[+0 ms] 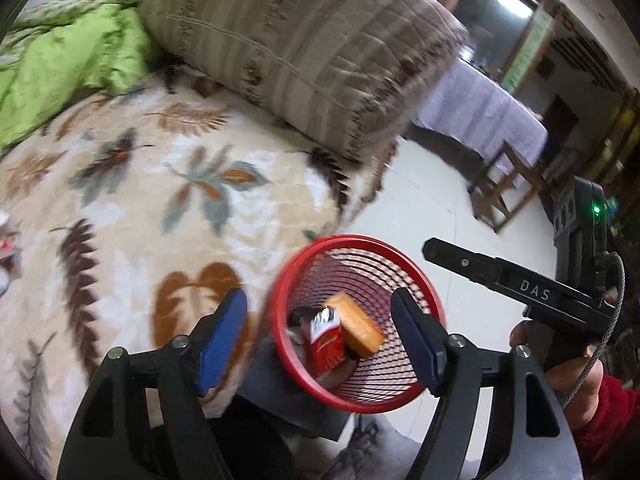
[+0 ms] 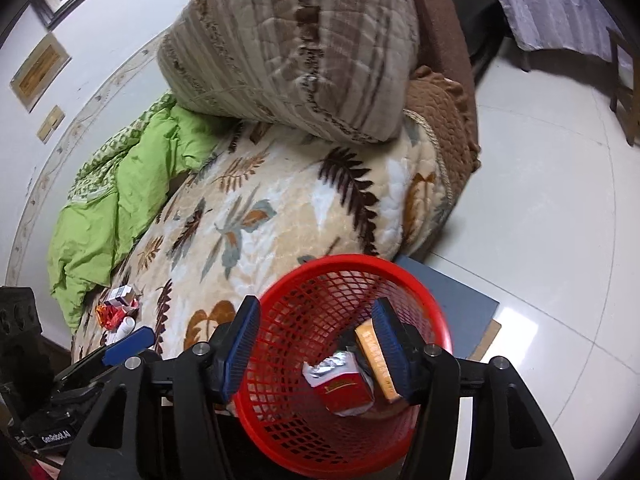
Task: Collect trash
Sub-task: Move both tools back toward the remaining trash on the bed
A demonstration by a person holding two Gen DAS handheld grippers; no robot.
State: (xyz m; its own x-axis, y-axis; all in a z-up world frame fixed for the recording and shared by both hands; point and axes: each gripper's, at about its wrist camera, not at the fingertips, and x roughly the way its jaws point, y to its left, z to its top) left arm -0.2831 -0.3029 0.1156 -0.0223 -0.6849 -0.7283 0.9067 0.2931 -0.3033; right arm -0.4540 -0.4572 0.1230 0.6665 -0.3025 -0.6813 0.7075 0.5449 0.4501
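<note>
A red mesh basket (image 1: pixel 357 322) (image 2: pixel 344 364) stands on the pale tiled floor just beside the bed, and everything else can be placed from it. Inside it lie 2 pieces of trash: a red cigarette pack (image 1: pixel 326 344) (image 2: pixel 344 390) with silver foil at its torn top, and an orange box (image 1: pixel 354 326) (image 2: pixel 378 364) touching the pack on its right side. The left gripper (image 1: pixel 320 344) hovers above the basket with its 2 blue-padded fingers spread wide and holding nothing. The right gripper (image 2: pixel 316 354) hangs over the basket as well, its fingers also apart and empty, the right pad overlapping the orange box in its own view; whether it touches the box cannot be told. A grey flat board (image 2: pixel 452 304) lies on the floor under the basket's far side. Left of the basket, on the leaf-patterned blanket (image 2: pixel 280 216), more trash (image 2: pixel 118 310) sits in a small pile well apart from it, near a green quilt (image 2: pixel 120 200). Beyond the basket, a striped folded comforter (image 2: pixel 288 48) rests on the bed.
</note>
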